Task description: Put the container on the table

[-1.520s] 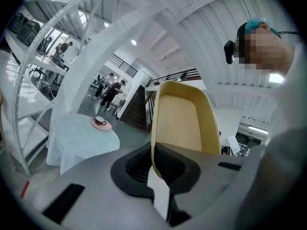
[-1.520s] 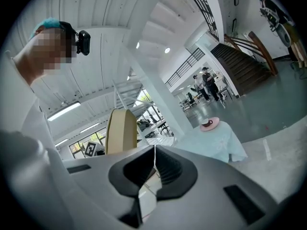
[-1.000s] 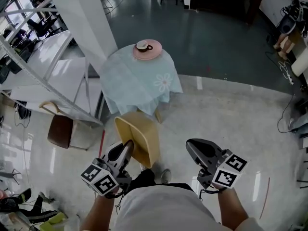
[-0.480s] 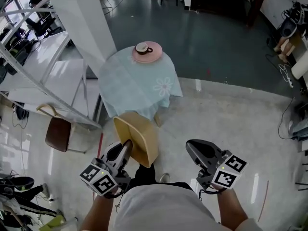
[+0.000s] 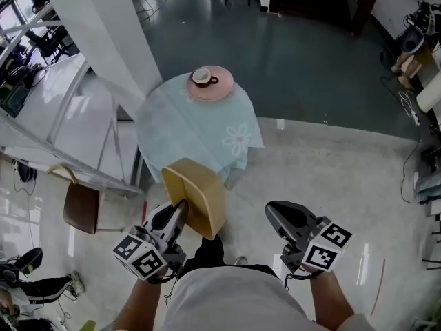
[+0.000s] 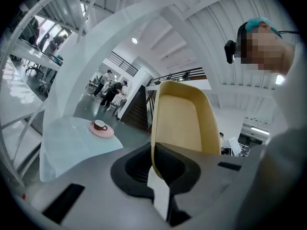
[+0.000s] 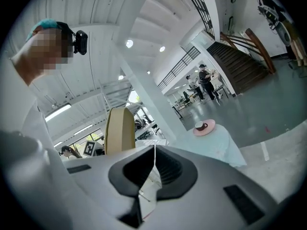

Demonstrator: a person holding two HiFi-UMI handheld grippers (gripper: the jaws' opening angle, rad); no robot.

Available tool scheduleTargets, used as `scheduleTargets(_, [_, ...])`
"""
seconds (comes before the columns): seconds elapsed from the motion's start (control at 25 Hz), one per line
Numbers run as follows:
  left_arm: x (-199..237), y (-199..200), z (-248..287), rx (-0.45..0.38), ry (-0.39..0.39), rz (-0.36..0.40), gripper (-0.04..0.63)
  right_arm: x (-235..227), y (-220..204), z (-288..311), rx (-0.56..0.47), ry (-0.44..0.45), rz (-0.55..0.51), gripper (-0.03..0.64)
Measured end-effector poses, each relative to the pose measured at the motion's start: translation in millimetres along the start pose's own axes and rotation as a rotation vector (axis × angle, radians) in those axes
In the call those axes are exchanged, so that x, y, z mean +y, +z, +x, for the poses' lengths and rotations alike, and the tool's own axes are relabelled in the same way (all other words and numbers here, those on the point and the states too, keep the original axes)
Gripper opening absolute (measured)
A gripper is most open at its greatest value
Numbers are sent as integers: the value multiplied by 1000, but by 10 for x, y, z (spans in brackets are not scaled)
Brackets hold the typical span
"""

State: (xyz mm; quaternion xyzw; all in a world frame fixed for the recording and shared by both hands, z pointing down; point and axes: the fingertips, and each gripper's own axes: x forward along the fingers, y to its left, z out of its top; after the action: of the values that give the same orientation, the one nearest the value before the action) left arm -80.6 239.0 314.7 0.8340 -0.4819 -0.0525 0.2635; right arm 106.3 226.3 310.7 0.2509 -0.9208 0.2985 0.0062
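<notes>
A tan plastic container (image 5: 198, 196) hangs tilted in front of me, with my left gripper (image 5: 182, 206) shut on its rim. In the left gripper view the container (image 6: 184, 123) rises from between the closed jaws of the left gripper (image 6: 152, 159). My right gripper (image 5: 271, 209) is shut with nothing in it; in its own view the right gripper (image 7: 153, 150) has its jaws together and the container (image 7: 120, 131) is off to its left. The round table (image 5: 179, 126) with a pale blue cloth stands ahead, bearing a pink plate (image 5: 213, 87) with a cup (image 5: 202, 76).
A white column (image 5: 103, 33) and a slanted metal frame (image 5: 62, 126) stand left of the table. A brown chair (image 5: 81, 205) sits at lower left. Cables and gear (image 5: 413, 54) lie at the right edge. People stand far off beyond the table (image 6: 112, 92).
The table, plate and floor have slid down and nearer in the head view as I walk toward them. Both grippers keep their places, the left still holding the container.
</notes>
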Motion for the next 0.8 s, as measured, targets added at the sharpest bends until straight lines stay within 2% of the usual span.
scheduleTargets(0.8, [1705, 789, 840, 85, -23, -65, 26, -681, 569, 1799, 67, -69, 61, 25])
